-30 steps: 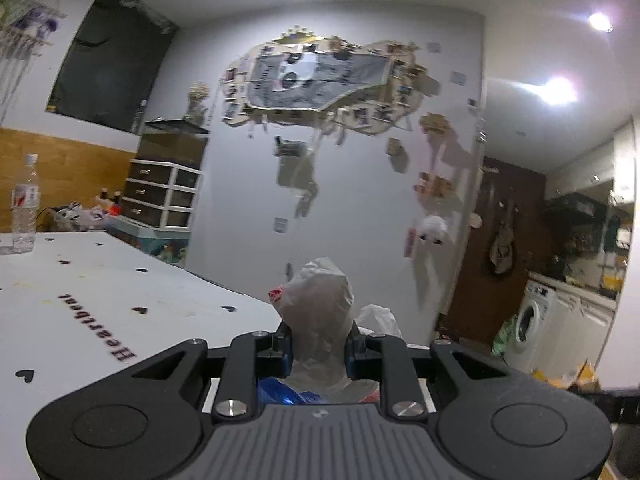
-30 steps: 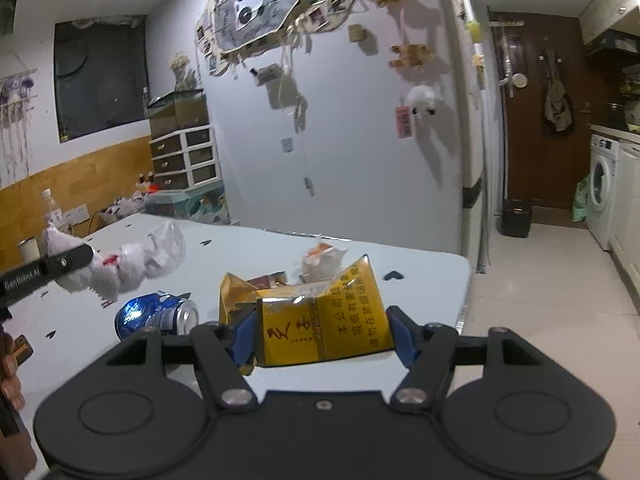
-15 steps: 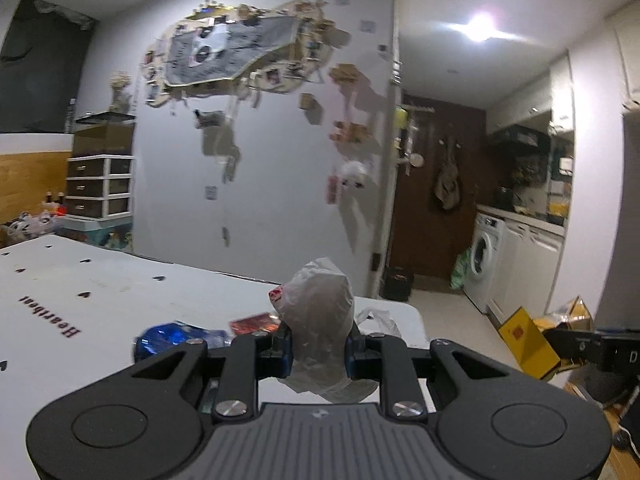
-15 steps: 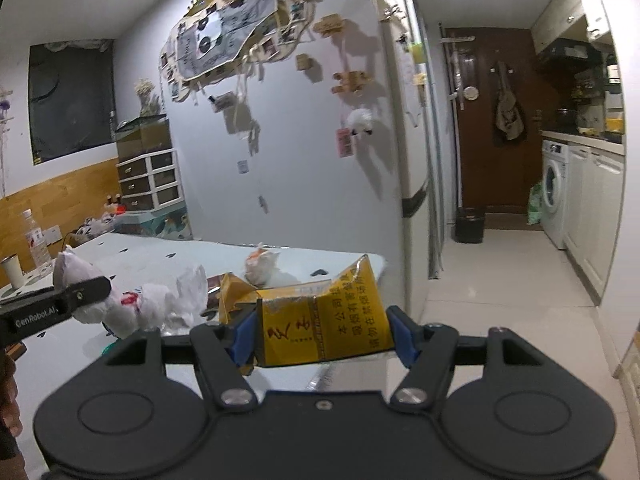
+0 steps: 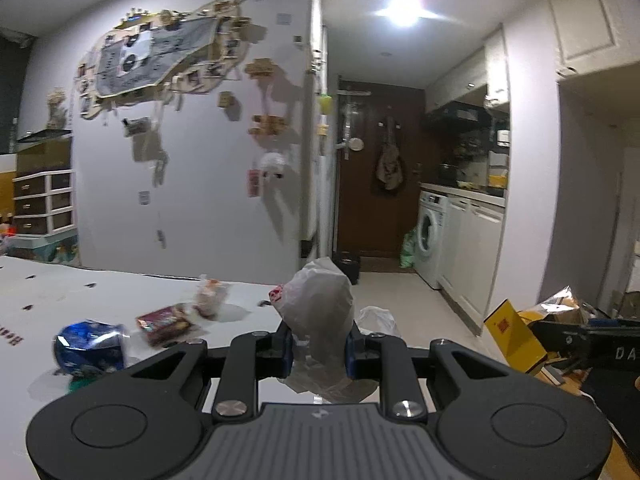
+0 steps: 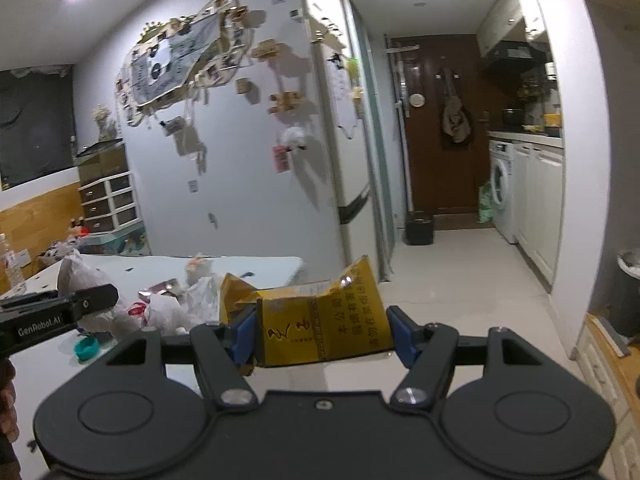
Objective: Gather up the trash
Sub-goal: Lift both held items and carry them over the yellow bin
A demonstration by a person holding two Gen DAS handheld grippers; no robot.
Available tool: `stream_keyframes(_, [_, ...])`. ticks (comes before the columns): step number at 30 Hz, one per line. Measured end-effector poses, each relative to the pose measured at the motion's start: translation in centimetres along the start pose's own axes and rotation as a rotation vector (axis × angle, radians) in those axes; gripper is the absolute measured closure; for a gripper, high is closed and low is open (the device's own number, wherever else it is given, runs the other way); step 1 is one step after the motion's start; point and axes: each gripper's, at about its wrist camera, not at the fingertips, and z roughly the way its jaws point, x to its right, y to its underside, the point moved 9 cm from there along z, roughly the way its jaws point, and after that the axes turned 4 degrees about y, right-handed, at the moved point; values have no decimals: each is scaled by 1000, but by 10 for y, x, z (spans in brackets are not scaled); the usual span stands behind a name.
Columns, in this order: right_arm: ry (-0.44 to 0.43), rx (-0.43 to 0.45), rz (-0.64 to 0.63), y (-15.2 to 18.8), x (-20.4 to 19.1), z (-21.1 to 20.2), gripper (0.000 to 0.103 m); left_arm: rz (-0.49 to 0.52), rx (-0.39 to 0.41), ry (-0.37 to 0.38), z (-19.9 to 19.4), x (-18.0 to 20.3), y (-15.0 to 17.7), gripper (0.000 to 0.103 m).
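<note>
My left gripper [image 5: 318, 346] is shut on a crumpled white plastic bag [image 5: 320, 312] and holds it above the white table's right end. My right gripper [image 6: 322, 334] is shut on a flattened yellow carton [image 6: 324, 324] and holds it in the air past the table's edge. In the right wrist view the left gripper [image 6: 60, 312] and its bag [image 6: 120, 312] show at the left. In the left wrist view the yellow carton [image 5: 516, 340] shows at the right. A crushed blue can [image 5: 90, 346], a red wrapper [image 5: 164, 322] and a small wrapped piece [image 5: 208, 296] lie on the table [image 5: 120, 292].
A teal cap [image 6: 86, 348] lies on the table. A grey bin [image 6: 630, 292] stands at the far right by the wall. A small black bin [image 6: 419, 228] stands by the brown door. A washing machine [image 6: 502, 192] and cabinets line the corridor's right side.
Both grippers have swung to the right, away from the table and toward the corridor, each still holding its piece of trash. The grey bin has come into the right wrist view.
</note>
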Motion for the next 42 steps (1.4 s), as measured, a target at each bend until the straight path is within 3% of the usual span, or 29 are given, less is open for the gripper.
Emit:
stream_keyframes(9, [84, -50, 55, 41, 63, -2, 35, 13, -112, 110, 32, 68, 37, 78])
stream_keyframes(19, [181, -155, 83, 95, 121, 35, 35, 30, -270, 175, 98, 115, 91, 78])
stream_keyframes(33, [251, -449, 96, 194, 180, 114, 35, 12, -483, 184, 203, 129, 173, 78])
stream_keyframes(42, [267, -612, 96, 251, 193, 167, 35, -61, -646, 170, 258, 119, 251, 78])
